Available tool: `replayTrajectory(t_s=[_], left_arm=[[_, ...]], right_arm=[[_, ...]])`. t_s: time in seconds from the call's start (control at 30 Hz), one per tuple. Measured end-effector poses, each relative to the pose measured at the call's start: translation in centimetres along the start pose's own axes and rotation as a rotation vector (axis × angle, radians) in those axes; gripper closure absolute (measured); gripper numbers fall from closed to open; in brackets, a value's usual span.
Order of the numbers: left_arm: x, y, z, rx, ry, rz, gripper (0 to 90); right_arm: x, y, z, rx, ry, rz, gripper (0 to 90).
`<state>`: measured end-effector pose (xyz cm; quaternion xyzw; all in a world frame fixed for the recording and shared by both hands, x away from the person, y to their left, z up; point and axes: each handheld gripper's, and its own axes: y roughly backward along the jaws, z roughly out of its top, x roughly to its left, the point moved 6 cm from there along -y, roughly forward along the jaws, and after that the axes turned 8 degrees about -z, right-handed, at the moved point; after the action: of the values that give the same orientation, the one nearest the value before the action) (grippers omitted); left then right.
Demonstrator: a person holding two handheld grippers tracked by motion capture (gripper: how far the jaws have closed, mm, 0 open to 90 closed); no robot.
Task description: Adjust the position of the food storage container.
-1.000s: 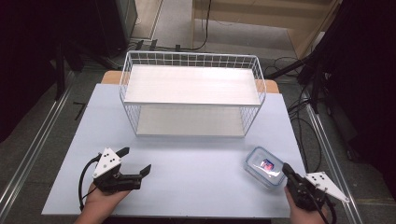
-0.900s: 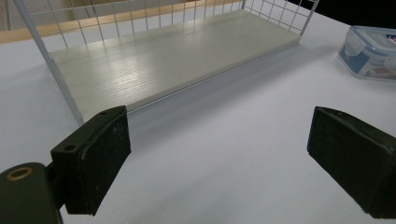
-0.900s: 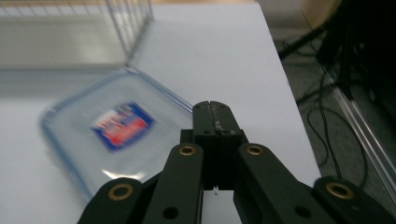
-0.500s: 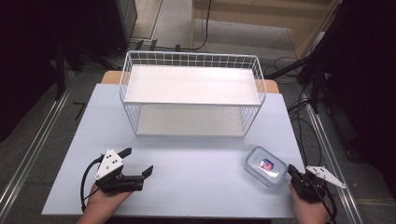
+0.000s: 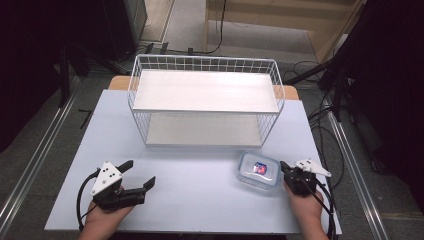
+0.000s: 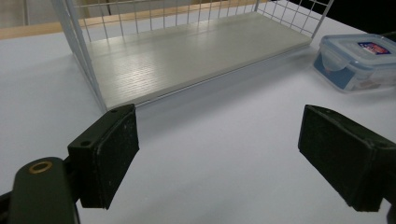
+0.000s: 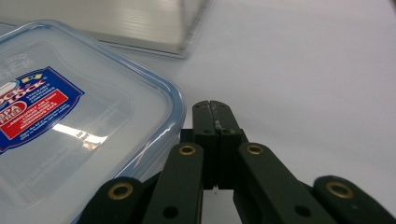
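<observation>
A clear plastic container (image 5: pixel 258 170) with a blue-rimmed lid and a red and blue label lies on the table's front right. My right gripper (image 5: pixel 283 167) is shut with nothing between its jaws, its tip right beside the container's right edge. The right gripper view has the shut tips (image 7: pixel 215 109) next to the rounded lid corner of the container (image 7: pixel 70 121). My left gripper (image 5: pixel 140 172) rests open at the front left, nothing between its pads. In the left gripper view that gripper (image 6: pixel 233 154) faces bare table, with the container (image 6: pixel 357 60) far off to the right.
A white wire rack (image 5: pixel 205 92) with two pale shelf boards stands at the back middle of the light blue table (image 5: pixel 200 200); its lower board (image 6: pixel 187 56) is bare. Cables and dark stands surround the table on the floor.
My right gripper has moved forward and left, up to the container's right edge. The left gripper has barely shifted.
</observation>
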<state>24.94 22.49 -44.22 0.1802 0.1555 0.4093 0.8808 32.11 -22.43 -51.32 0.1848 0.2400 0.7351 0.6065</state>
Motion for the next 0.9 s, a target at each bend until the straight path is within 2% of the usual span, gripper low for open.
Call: replayTrajectory(t_s=[0.13,0.17,0.2,0.23,0.4,0.43,0.47,0.67,0.73,0.77,0.87,0.9], left_arm=[[0.0,0.0,-0.1,0.003,0.006,-0.003,13.4],[0.0,0.0,-0.1,0.003,0.006,-0.003,13.6],[0.0,-0.1,-0.1,0.006,0.008,-0.005,13.8],[0.0,-0.1,-0.2,0.008,0.010,-0.008,13.9],[-0.2,-0.3,-0.2,0.005,0.008,-0.017,15.8],[-0.2,-0.3,-0.2,0.005,0.008,-0.017,18.0],[-0.3,-0.4,-0.3,0.007,0.005,-0.023,21.3],[0.2,-1.1,-0.9,0.028,0.021,-0.029,39.3],[0.6,-1.8,-1.2,0.044,0.055,-0.033,54.2],[0.7,-2.4,-1.4,0.053,0.075,-0.032,60.5],[0.5,-4.2,-1.8,0.114,0.069,0.005,80.5],[0.2,-4.9,-1.9,0.128,0.068,0.001,86.3]], right_arm=[[3.1,-0.4,0.6,-0.003,0.027,0.073,90.0],[3.1,-0.4,0.6,-0.003,0.027,0.073,90.0],[4.6,-0.5,0.8,-0.006,0.034,0.108,90.0],[5.3,-0.5,0.9,-0.008,0.031,0.125,90.0],[8.7,-0.4,1.4,-0.020,0.065,0.186,90.0],[8.7,-0.4,1.4,-0.020,0.065,0.186,90.0],[10.1,-0.5,1.4,-0.018,0.080,0.211,90.0],[14.6,-0.7,1.3,-0.009,0.121,0.294,90.0],[15.8,-0.6,1.4,-0.012,0.135,0.310,90.0],[16.1,-0.6,1.4,-0.012,0.139,0.309,90.0],[15.7,-0.1,1.8,-0.029,0.110,0.300,90.0],[15.4,0.4,1.9,-0.037,0.107,0.296,90.0]])
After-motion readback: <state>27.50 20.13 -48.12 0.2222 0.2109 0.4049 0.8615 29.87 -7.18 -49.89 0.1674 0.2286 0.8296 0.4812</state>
